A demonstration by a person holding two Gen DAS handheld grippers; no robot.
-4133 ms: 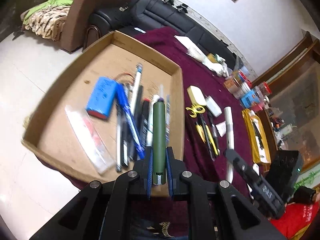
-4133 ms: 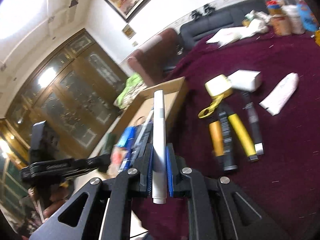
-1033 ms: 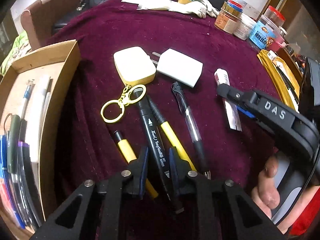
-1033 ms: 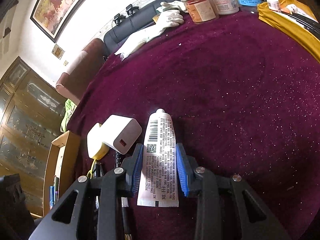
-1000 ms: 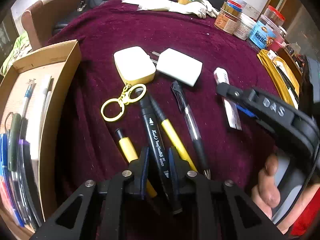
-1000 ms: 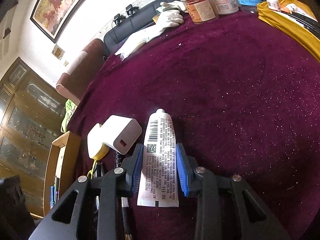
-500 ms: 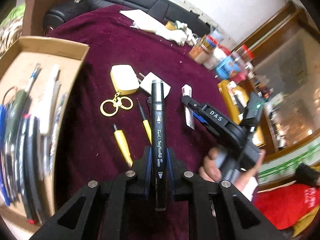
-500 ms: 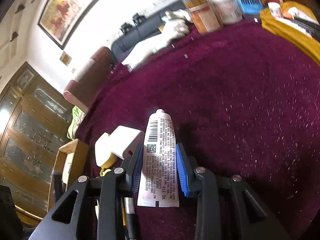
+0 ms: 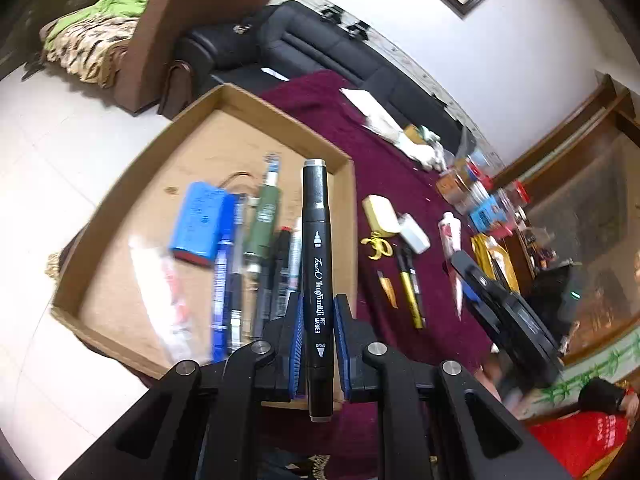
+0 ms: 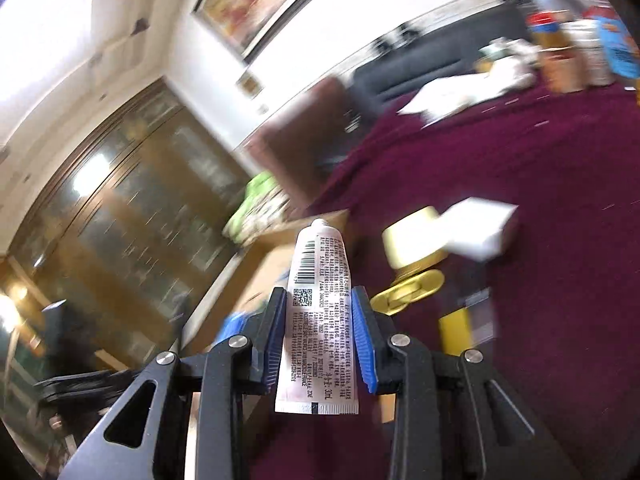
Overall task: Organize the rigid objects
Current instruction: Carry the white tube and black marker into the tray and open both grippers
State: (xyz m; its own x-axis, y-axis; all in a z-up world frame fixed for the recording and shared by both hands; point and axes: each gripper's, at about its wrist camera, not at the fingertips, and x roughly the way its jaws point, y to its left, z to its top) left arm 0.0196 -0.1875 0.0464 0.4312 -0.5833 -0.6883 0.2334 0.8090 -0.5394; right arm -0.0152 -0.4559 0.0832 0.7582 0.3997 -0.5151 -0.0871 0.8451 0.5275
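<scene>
A black art marker (image 9: 317, 264) is clamped between the blue-padded fingers (image 9: 297, 344) of the left gripper (image 9: 318, 346), its grey-capped end pointing away from the camera and held above the near right corner of a shallow cardboard tray (image 9: 120, 184). In the tray a blue battery pack (image 9: 199, 222), a green cylindrical tool (image 9: 264, 216) and a row of pens (image 9: 228, 280) are laid side by side. On the maroon tabletop (image 9: 384, 168) to the right of the tray, a yellow case with a key ring (image 9: 379, 220), a white charger (image 9: 414, 232) and two yellow-barrelled pens (image 9: 410, 284) are seen. A white tube printed with a barcode (image 10: 320, 320) is gripped across its flat body by the fingers (image 10: 362, 340) of the right gripper (image 10: 319, 340), cap end forward, and held in the air above the tabletop near the tray's edge. The right gripper is seen from the left wrist view as a black body (image 9: 504, 312) at the right, the tube's cap end showing beyond it. Jars (image 9: 476, 192) are grouped at the far side of the tabletop
</scene>
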